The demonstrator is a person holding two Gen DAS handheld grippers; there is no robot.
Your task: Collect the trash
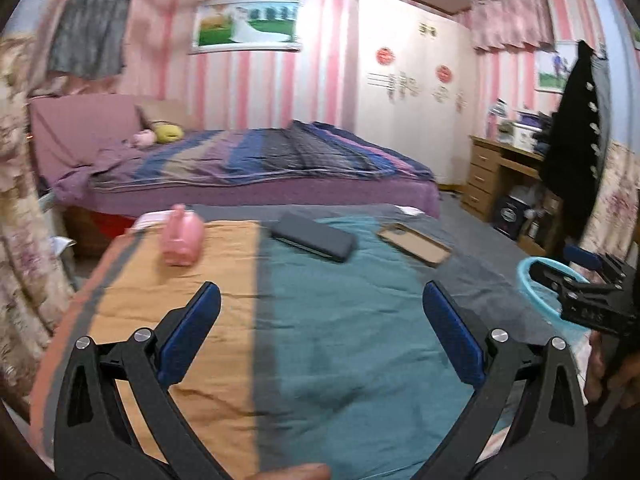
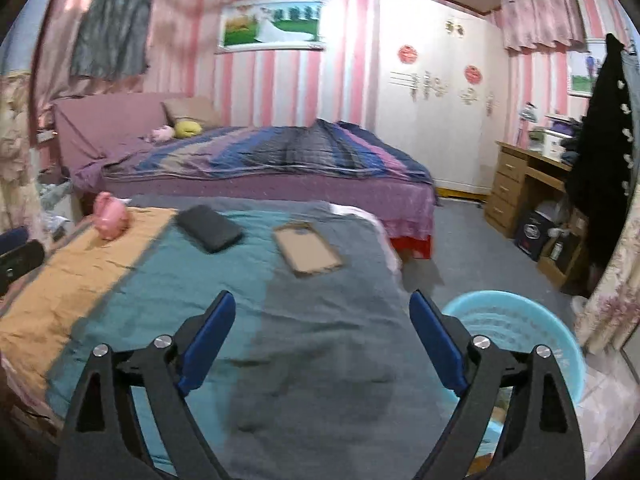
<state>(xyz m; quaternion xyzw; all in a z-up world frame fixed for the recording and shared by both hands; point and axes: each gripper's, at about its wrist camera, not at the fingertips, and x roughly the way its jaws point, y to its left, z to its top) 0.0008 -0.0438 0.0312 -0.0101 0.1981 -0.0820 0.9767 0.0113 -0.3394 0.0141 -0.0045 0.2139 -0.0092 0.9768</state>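
While both claws, left (image 1: 320, 304) and right (image 2: 322, 312), hang spread and empty, the flat tan cardboard-like piece (image 2: 308, 252), possibly trash, lies ahead on the bedspread (image 2: 320, 360), nearer the right, lengthwise away.

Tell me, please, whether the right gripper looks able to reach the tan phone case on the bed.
Probably yes: the right gripper is open and empty, and only bare bedspread lies between it and the tan phone case, ahead and slightly left.
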